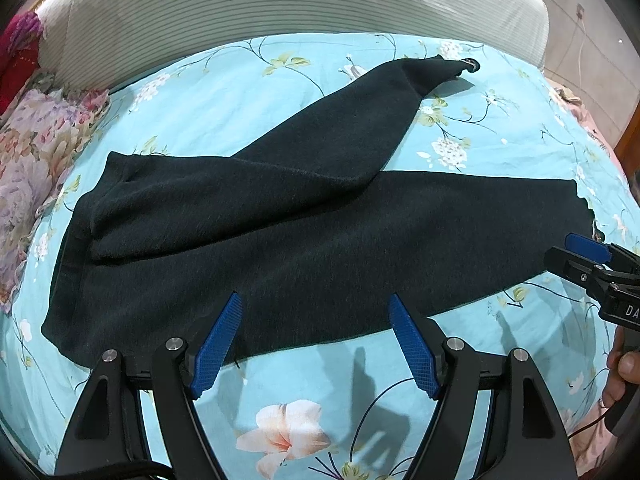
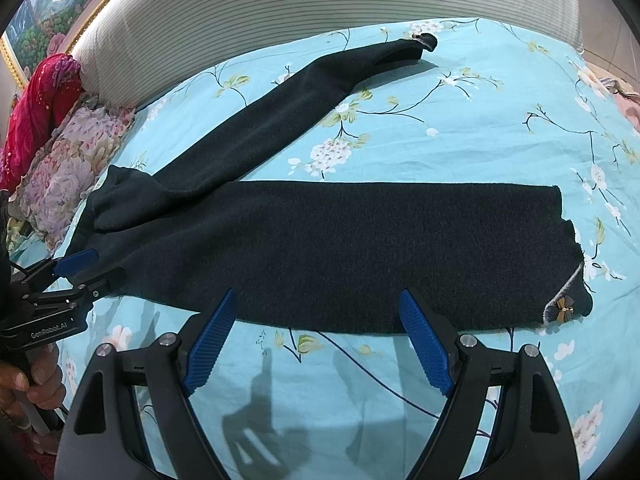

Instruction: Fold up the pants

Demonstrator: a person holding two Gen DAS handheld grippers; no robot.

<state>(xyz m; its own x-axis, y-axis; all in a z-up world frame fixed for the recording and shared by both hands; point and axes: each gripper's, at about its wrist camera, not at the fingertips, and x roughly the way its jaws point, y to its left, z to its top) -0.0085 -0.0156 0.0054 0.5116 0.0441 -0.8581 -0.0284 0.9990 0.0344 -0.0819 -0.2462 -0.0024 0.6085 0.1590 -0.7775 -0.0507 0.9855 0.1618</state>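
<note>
Dark pants [image 1: 320, 232] lie flat on the blue flowered bedsheet [image 1: 304, 376], waist to the left. One leg [image 2: 360, 248] runs straight to the right and ends in a hem with a small bow [image 2: 562, 310]. The other leg [image 2: 272, 120] splays diagonally toward the far right. My left gripper [image 1: 315, 298] hovers open over the near edge of the pants by the waist end, nothing between its fingers. My right gripper [image 2: 317, 293] is open over the near edge of the straight leg. Each gripper also shows from the side in the other view: right gripper [image 1: 568, 254], left gripper [image 2: 108, 266].
A white ribbed headboard cushion [image 1: 280, 4] runs along the far side of the bed. A flowered pillow [image 1: 36, 160] and a red cloth [image 2: 36, 112] lie at the left. A person's hand [image 2: 24, 384] grips the left handle. Bare sheet [image 2: 500, 128] stretches right of the splayed leg.
</note>
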